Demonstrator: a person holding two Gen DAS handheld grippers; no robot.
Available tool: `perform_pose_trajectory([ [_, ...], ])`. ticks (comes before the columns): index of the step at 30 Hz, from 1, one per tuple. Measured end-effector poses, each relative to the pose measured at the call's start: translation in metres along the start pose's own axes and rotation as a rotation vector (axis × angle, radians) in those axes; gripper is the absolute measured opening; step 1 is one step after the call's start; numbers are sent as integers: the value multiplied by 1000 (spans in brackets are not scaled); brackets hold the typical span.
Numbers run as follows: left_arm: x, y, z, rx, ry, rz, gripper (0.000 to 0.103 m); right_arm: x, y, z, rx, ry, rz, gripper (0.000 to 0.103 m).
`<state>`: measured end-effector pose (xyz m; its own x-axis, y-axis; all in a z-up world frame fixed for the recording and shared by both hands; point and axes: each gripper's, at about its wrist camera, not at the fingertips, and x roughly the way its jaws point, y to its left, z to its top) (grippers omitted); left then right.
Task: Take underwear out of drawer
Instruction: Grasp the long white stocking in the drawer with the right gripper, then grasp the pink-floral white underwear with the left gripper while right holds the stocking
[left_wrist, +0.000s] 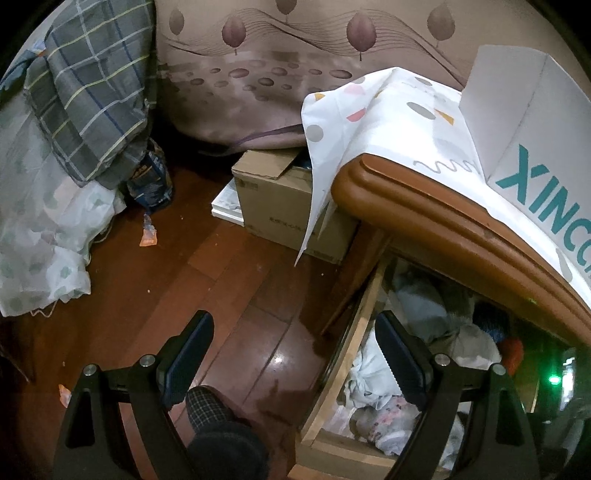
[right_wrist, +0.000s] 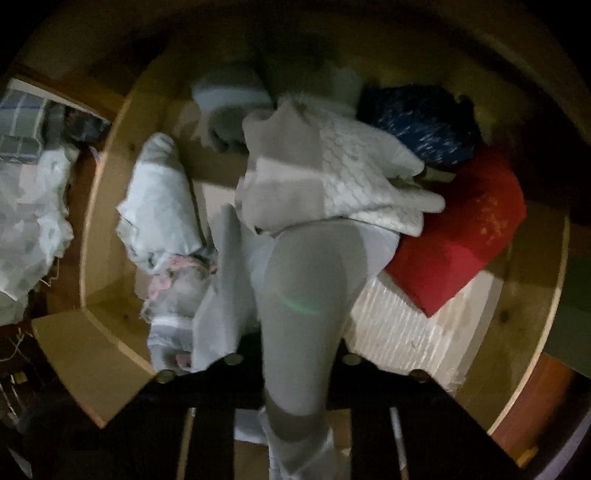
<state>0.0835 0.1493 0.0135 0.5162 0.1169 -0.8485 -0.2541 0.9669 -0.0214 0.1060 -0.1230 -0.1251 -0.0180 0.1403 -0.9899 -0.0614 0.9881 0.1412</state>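
Note:
The wooden drawer (right_wrist: 96, 206) stands pulled out and holds a jumble of folded clothes. My right gripper (right_wrist: 295, 354) points straight down into it, shut on a grey piece of underwear (right_wrist: 299, 288). The cloth bunches up between the jaws and hides the fingertips. My left gripper (left_wrist: 295, 354) hangs open with nothing between its fingers (left_wrist: 192, 354), over the floor beside the drawer's left side wall (left_wrist: 354, 332). White and floral garments (left_wrist: 373, 373) lie in the drawer just right of it.
In the drawer lie a white knitted piece (right_wrist: 362, 177), a red cloth (right_wrist: 461, 236) and a dark blue cloth (right_wrist: 424, 122). A cardboard box (left_wrist: 280, 206) stands on the wooden floor, plaid bedding (left_wrist: 85, 96) at left. A person's socked foot (left_wrist: 218, 424) is below my left gripper.

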Motion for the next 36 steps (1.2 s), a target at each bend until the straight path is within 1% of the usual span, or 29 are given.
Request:
perform_pose_trajectory([
  [4,3,-6,-3,20,13,-13,87,-19,-8,-15,16,-61,24,9],
  [6,4,-10,-5,37,21,-27,87,-25,-15,-19,27,-81,44,9],
  [9,6,-18,-8,65,32,-32,87,-39,-22,-28,33,-135,56,8],
  [12,8,-26,-11,91,38,-35,87,-58,-27,-32,57,-175,99,8],
  [13,8,-27,-11,97,39,-36,87,-63,-31,-36,75,-195,124,8],
  [16,11,-31,-13,109,58,-57,87,-76,-50,-40,104,-243,142,8],
  [21,22,-41,-20,106,142,-148,87,-108,-79,-50,174,-384,168,8],
  [23,27,-48,-24,120,180,-177,87,-112,-82,-53,197,-417,176,8],
  [26,33,-59,-32,154,229,-199,87,-113,-92,-56,237,-447,193,8],
  [29,41,-71,-41,184,282,-214,87,-109,-97,-60,241,-474,174,8],
  [34,63,-86,-58,227,416,-213,87,-95,-108,-66,262,-480,207,8],
  [36,73,-90,-63,227,470,-211,87,-88,-113,-66,276,-463,236,8],
])
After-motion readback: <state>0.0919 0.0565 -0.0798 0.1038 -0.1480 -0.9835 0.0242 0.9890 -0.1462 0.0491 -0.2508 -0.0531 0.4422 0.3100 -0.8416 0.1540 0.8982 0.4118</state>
